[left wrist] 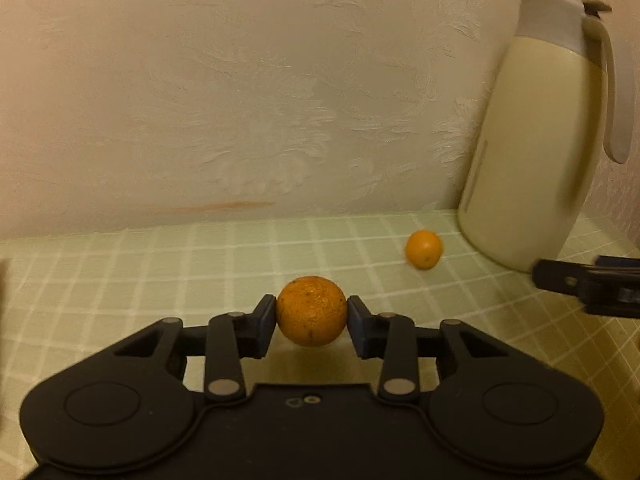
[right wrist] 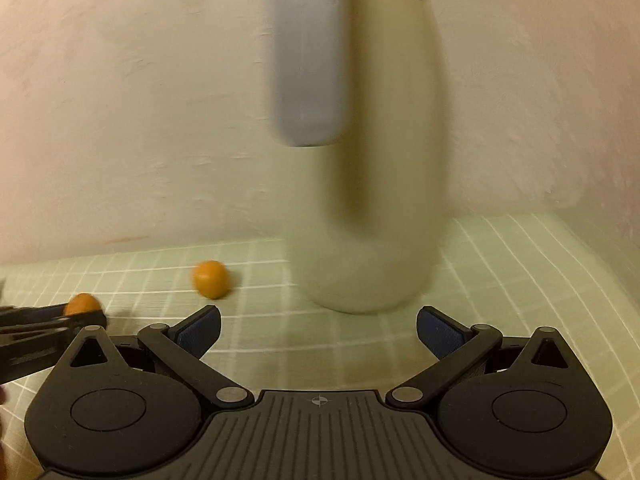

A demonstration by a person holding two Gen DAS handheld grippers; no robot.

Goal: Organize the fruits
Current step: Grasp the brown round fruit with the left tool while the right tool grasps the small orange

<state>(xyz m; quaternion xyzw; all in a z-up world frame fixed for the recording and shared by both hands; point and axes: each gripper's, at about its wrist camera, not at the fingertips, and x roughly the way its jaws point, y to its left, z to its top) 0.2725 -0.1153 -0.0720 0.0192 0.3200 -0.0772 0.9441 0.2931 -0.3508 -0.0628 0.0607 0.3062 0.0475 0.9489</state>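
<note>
The round, pitted orange fruit [left wrist: 311, 310] sits pinched at its widest girth between our left gripper [left wrist: 311, 320] pads, just above the pale green checked tablecloth [left wrist: 160, 264]. We judge it light, firm and slightly yielding; being round, it has no long axis. Our right gripper [right wrist: 319, 330] stands open, empty. A smaller smooth orange fruit [left wrist: 423, 249] lies farther right, beside the tall cream plastic jug [left wrist: 532, 148].

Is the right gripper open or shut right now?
Open. The right gripper has its blue-padded fingers spread wide with nothing between them, facing the cream thermos jug.
</note>
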